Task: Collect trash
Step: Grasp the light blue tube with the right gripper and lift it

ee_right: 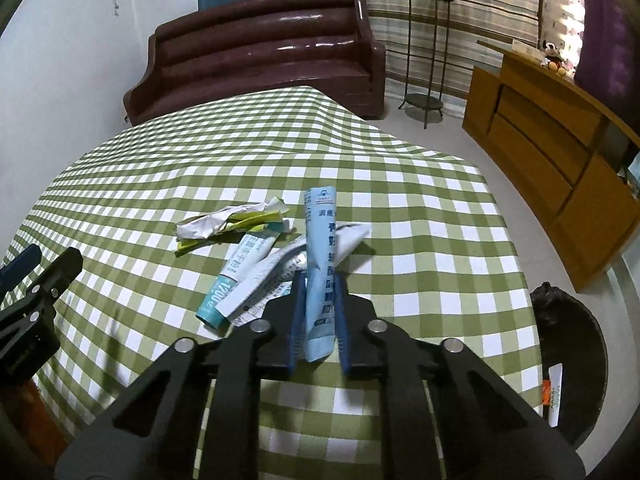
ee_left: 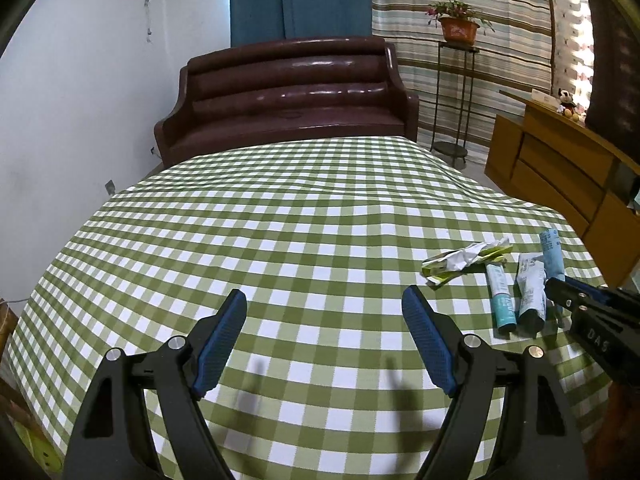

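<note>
Gripping a light blue tube [ee_right: 319, 276] at the lower centre of the right wrist view, the right tongs [ee_right: 318, 312] are standing clamped on it, the blue pads pressing its sides while its printed top is sticking up past them. Lying just left of it on the green checked tabletop [ee_right: 420, 216] are a teal-capped tube [ee_right: 236, 276], a flattened white tube [ee_right: 260, 284] overlapping it, and a crumpled green and white wrapper [ee_right: 228, 226] a little farther up. Hanging over bare cloth in the lower middle of the left wrist view, the left tongs [ee_left: 324, 332] are standing wide apart with nothing between them. Showing at the lower right edge of the right wrist view, beside the tabletop, is a black bin [ee_right: 576, 364] with something already inside. The pick-up step seems to be in hand; the next move is probably calling for lifting the tube clear of the pile and carrying it rightward over the bin before letting go, without dragging the neighbouring tubes along.
</note>
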A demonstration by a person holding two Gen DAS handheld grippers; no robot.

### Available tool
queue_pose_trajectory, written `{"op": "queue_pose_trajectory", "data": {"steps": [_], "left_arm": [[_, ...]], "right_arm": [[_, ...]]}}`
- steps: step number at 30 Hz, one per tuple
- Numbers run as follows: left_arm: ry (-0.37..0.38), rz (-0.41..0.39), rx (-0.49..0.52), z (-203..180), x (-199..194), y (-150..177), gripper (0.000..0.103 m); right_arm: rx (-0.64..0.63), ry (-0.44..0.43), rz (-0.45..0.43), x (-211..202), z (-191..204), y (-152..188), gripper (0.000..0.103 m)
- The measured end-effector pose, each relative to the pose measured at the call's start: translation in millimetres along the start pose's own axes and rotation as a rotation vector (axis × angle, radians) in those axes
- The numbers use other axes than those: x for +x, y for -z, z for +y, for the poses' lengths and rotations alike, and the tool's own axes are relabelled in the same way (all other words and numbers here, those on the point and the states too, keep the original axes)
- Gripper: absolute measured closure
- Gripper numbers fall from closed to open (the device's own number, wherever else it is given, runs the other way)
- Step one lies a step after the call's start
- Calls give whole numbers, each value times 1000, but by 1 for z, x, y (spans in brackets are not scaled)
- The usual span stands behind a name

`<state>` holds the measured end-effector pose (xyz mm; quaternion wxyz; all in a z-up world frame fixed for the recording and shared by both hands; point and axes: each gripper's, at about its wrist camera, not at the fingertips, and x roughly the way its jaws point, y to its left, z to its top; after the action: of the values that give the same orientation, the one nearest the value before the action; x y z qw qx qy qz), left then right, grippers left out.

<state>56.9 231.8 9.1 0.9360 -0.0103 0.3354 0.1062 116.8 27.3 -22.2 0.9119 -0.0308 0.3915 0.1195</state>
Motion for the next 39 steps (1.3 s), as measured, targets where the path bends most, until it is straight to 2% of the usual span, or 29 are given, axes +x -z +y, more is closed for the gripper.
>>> {"op": "queue_pose_trajectory", "data": {"steps": [10, 20, 28, 39], "left_arm": [[33, 0, 37, -31, 8, -12, 26], [77, 30, 115, -59, 33, -27, 26], [147, 121, 174, -78, 66, -44, 26], [183, 176, 261, -95, 96, -52, 26]], "right_arm": [[36, 20, -24, -12, -23, -1, 89], [72, 51, -10, -5, -49, -4, 89], [77, 39, 4, 1, -56, -11, 89], [89, 22, 25, 12, -62, -16, 89]]}}
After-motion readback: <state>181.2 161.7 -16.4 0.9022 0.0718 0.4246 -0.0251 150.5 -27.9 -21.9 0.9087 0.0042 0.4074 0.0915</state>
